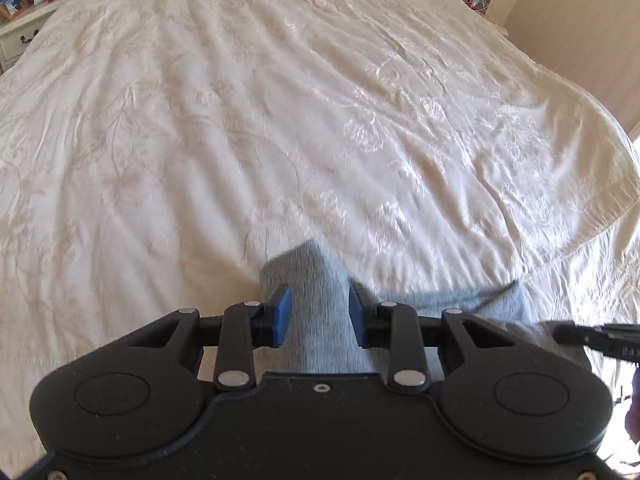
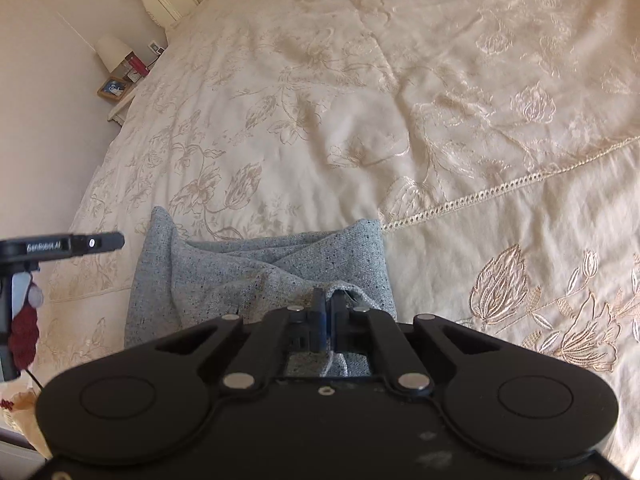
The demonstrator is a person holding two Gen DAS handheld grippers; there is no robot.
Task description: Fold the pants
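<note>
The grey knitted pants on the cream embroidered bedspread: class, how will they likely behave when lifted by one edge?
The grey knitted pants will probably flop and drape, since they already lie in soft folds. They look light: the shut right gripper bunches an edge easily. On the smooth cream embroidered bedspread they may slide when dragged.

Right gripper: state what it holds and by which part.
The right gripper is shut on the grey pants, pinching a raised fold of fabric at their near edge.

Both views are taken from the wrists, angled steeply down and forward, close above the grey pants (image 1: 316, 304) (image 2: 256, 280); the cream bedspread (image 1: 280, 120) (image 2: 400, 100) is shared.
</note>
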